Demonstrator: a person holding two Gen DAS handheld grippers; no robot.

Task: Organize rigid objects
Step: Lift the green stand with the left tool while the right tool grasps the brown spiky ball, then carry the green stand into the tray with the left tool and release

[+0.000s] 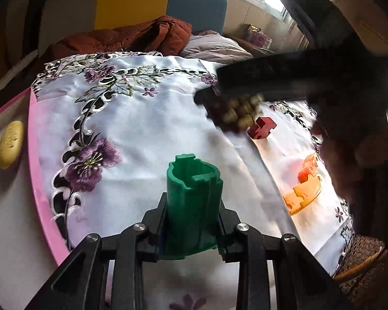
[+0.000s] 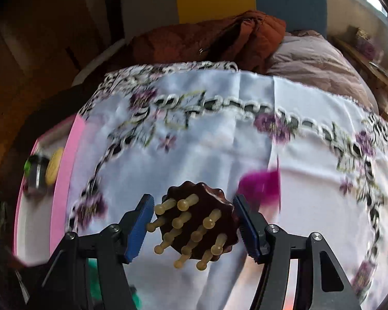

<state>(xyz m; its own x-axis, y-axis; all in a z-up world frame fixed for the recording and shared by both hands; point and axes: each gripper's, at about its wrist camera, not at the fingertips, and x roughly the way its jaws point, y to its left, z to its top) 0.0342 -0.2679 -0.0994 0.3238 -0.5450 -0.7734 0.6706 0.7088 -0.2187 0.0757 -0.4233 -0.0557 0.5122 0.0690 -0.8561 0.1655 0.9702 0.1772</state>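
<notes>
While the left claw (image 1: 191, 235) clamped a green notched cup (image 1: 194, 193), the right claw (image 2: 194, 230) gripped a dark wooden peg-studded massager (image 2: 201, 222) above the embroidered cloth (image 2: 219, 142); the red block (image 2: 261, 186) beside the massager was blurred.

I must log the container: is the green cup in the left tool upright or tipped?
Upright, roughly: the green cup stands between the left tool fingers, its open mouth facing up. Its contents cannot be told.
</notes>
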